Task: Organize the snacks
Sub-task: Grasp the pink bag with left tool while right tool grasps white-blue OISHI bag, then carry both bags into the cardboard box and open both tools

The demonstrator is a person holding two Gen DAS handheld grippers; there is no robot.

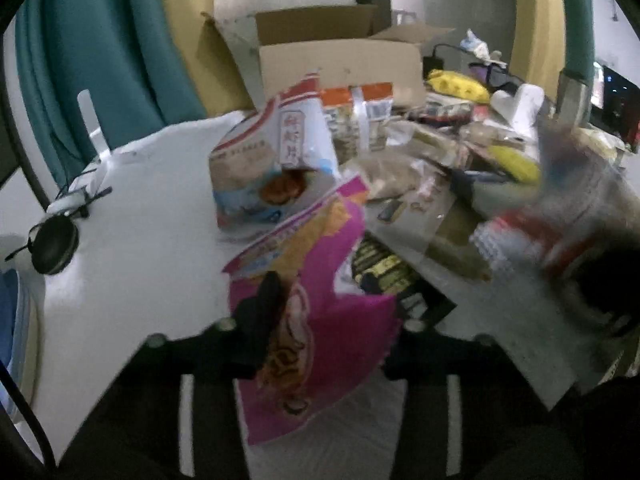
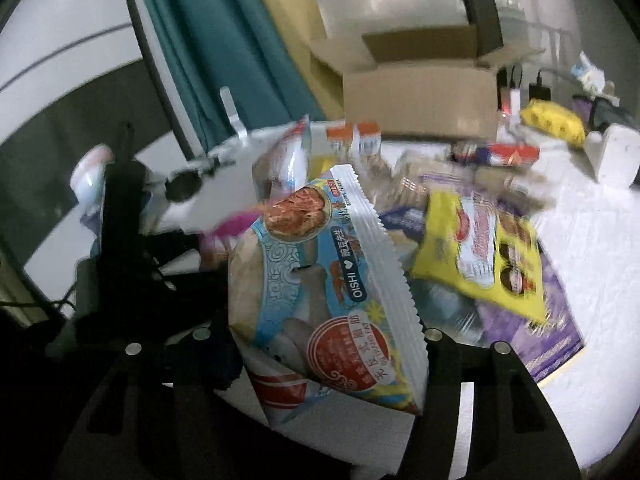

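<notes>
A pink snack bag [image 1: 320, 320] stands tilted at the near edge of the white table [image 1: 140, 220], its crimped top edge pointing far and right, printed with orange and a pale figure. Just beyond it a white and blue prawn-cracker bag [image 1: 276, 164] stands upright with red lettering. From the right wrist view, a blue and white OISHI bag [image 2: 320, 300] stands near, tilted, its serrated seam running along its right side. To its right lies a yellow packet [image 2: 480, 256] on a flat purple packet [image 2: 540, 332]. Farther back sit an orange-topped pack [image 2: 356, 136], a yellow bag [image 2: 554, 120] and an open cardboard box [image 2: 420, 92].
</notes>
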